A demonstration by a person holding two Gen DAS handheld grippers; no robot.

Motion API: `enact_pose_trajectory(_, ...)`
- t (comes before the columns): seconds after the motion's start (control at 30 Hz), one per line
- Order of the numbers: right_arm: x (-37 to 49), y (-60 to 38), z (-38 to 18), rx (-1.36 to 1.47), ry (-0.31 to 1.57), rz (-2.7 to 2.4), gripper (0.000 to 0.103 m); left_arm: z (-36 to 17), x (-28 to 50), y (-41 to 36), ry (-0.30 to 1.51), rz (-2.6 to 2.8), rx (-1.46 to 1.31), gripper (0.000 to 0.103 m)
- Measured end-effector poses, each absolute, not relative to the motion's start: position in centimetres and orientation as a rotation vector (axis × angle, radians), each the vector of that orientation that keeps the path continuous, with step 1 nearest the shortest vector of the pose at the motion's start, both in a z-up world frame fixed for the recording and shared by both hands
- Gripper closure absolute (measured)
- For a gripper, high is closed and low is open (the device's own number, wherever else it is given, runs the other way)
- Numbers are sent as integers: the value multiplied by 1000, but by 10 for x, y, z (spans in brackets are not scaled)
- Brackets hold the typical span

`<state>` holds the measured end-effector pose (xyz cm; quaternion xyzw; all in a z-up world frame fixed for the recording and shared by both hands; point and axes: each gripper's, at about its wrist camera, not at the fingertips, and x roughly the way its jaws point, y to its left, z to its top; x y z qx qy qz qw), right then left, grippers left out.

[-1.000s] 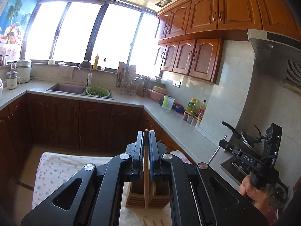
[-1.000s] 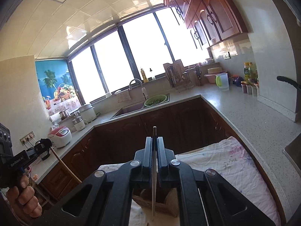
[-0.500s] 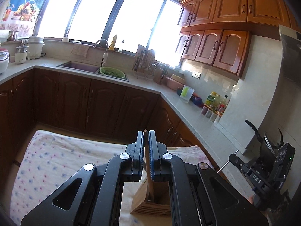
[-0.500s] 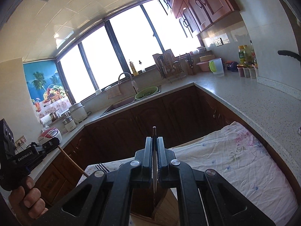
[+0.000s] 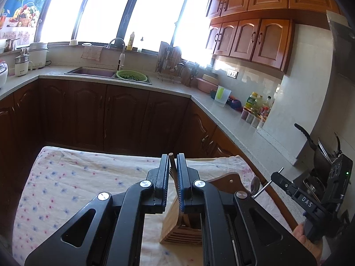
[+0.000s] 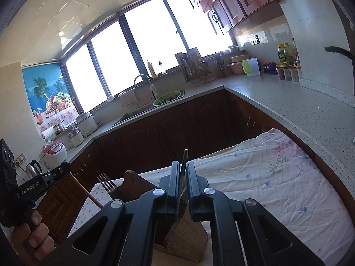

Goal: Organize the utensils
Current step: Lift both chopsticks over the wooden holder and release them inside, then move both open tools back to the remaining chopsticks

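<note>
My left gripper [image 5: 172, 161] hangs over a wooden utensil holder [image 5: 177, 230] on the cloth-covered table. Its jaws are opening, and a wooden chopstick [image 5: 172, 170] leans loosely between the pads, its lower end down in the holder. My right gripper [image 6: 182, 168] is above the same holder [image 6: 186, 237]. Its jaws are opening too, around a thin metal utensil [image 6: 184, 166] that tilts in the gap. A fork [image 6: 106, 182] and a spoon [image 5: 255, 182] stand at the holder. Each gripper appears in the other's view, held by a hand.
A floral cloth [image 5: 77, 188] covers the table. Dark cabinets [image 5: 111, 115] and an L-shaped counter [image 5: 233, 122] ring it, with a sink, a green colander [image 5: 132, 75], a dish rack, bottles and pans. A rice cooker and kettle stand at the left in the right wrist view.
Both grippers have come down over the wooden holder with their utensils. Their jaws, shut before, have parted slightly, and the chopstick and the metal utensil now lean in the gaps.
</note>
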<state>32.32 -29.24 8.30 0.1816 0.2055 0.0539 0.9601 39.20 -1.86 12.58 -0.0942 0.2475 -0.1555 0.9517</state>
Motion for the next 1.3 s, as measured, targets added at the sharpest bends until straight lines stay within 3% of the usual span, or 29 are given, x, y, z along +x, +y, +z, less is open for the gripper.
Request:
enact_pose_trajectory(0.03, 324, -293, 83, 372, 422, 126, 88, 127, 391, -19, 516, -307, -182, 73)
enact_pose_trajectory(0.07, 322, -293, 84, 372, 423, 140, 84, 128, 388, -17, 506, -312, -190, 52)
enact_pose_trajectory(0.1, 319, -292, 85, 371, 416, 149, 65, 130, 382, -14, 489, -317, -205, 38)
enact_pose_trajectory(0.13, 313, -291, 87, 369, 399, 155, 48, 132, 376, -9, 474, -317, -220, 34)
enact_pose_trajectory(0.2, 299, -292, 93, 374, 358, 160, 36, 135, 364, -1, 460, -314, -239, 28)
enact_pose_trajectory(0.23, 293, -293, 96, 378, 343, 161, 35, 135, 358, 3, 462, -305, -245, 25)
enact_pose_trajectory(0.27, 286, -295, 99, 387, 335, 166, 33, 135, 351, 7, 465, -292, -248, 15)
enact_pose_trajectory(0.3, 280, -297, 100, 400, 330, 175, 23, 135, 345, 12, 465, -271, -250, 5)
enact_pose_trajectory(0.33, 275, -299, 101, 415, 323, 182, 11, 134, 337, 17, 461, -249, -253, 3)
enact_pose_trajectory(0.37, 268, -300, 102, 426, 314, 186, 6, 133, 328, 22, 456, -240, -259, 3)
enact_pose_trajectory(0.7, 195, -299, 87, 404, 360, 187, 4, 96, 248, 57, 532, -173, -319, 2)
enact_pose_trajectory(1.3, 100, -298, 0, 376, 570, 116, 4, 6, 158, 53, 730, -144, -320, 3)
